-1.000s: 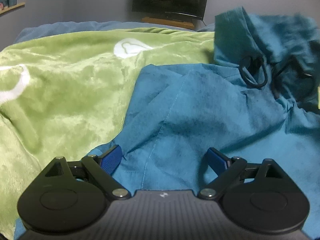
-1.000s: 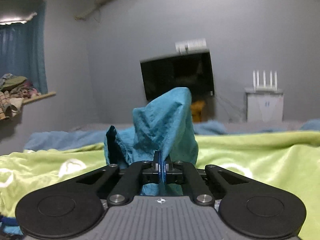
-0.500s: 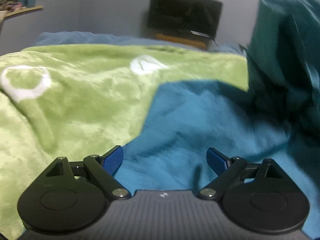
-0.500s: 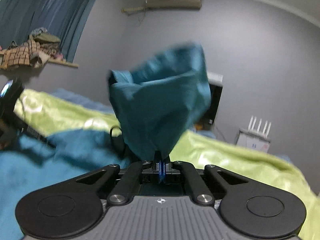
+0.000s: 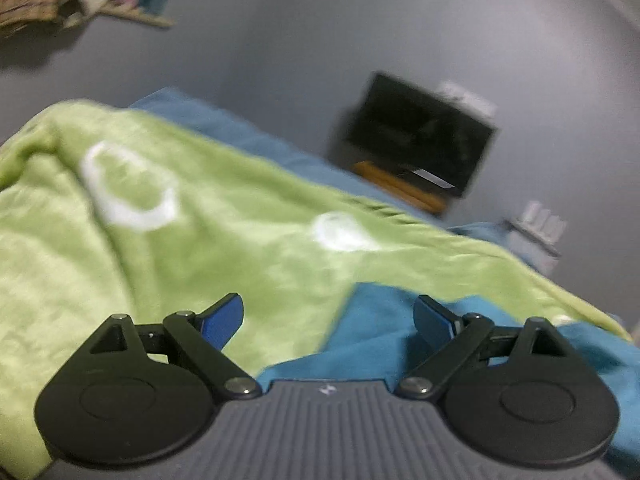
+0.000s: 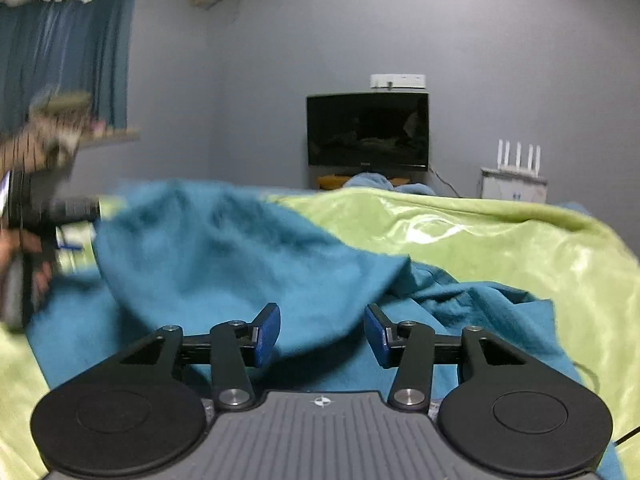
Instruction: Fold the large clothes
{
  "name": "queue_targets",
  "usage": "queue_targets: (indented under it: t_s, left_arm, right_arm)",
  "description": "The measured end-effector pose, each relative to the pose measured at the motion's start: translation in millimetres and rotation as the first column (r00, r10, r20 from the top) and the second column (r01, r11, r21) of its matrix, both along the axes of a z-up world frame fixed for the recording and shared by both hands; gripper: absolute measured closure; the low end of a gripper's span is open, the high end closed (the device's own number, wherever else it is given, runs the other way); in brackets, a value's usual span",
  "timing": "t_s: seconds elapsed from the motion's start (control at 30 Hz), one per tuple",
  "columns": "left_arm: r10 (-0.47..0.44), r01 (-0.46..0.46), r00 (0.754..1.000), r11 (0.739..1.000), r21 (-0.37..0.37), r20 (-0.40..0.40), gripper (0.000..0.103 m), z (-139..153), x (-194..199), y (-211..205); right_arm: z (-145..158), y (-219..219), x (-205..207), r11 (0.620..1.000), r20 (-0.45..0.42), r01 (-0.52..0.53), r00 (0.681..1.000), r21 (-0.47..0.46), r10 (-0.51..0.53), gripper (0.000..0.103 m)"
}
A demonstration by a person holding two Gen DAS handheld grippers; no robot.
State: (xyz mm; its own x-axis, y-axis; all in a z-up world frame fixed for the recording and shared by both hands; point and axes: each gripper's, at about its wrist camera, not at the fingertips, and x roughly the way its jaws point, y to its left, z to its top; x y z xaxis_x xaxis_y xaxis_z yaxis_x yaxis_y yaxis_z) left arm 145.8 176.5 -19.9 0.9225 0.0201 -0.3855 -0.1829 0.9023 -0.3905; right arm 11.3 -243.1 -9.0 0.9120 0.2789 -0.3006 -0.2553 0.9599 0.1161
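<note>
A large teal garment [image 6: 224, 256] lies rumpled on a green blanket [image 6: 520, 256], with a raised fold across the middle of the right wrist view. My right gripper [image 6: 322, 334] is open and empty just above the garment's near part. In the left wrist view a corner of the garment [image 5: 376, 332] shows at the lower right. My left gripper [image 5: 328, 320] is open and empty, over the garment's edge and the green blanket [image 5: 160, 264]. The left gripper's body [image 6: 24, 240] shows blurred at the far left of the right wrist view.
A black TV [image 6: 368, 130] stands on a low wooden shelf against the grey wall beyond the bed. A white router [image 6: 516, 172] stands to its right. A shelf with piled clothes [image 6: 60, 120] and a blue curtain are at the left.
My right gripper opened and let go of the lifted teal fabric, which dropped onto the bed. My left gripper tilted up and left, off the garment's middle toward its edge.
</note>
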Motion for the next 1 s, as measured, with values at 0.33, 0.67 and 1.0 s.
queue_targets:
  t_s: [0.33, 0.67, 1.0]
  left_arm:
    - [-0.351, 0.330, 0.917, 0.934, 0.134, 0.188, 0.011, 45.6, -31.4, -74.2]
    - [-0.586, 0.578, 0.801, 0.707, 0.407, -0.120, 0.013, 2.9, -26.0, -156.4]
    - [-0.483, 0.607, 0.784, 0.727, 0.321, -0.390, 0.013, -42.4, 4.1, -154.3]
  right_arm:
    - [0.8, 62.3, 36.8, 0.985, -0.098, -0.141, 0.986, -0.099, 0.132, 0.045]
    - [-42.1, 65.0, 42.5, 0.972, -0.274, -0.143, 0.958, -0.185, 0.089, 0.046]
    - [-25.0, 50.1, 36.7, 0.988, -0.173, -0.013, 0.985, -0.154, -0.013, 0.046]
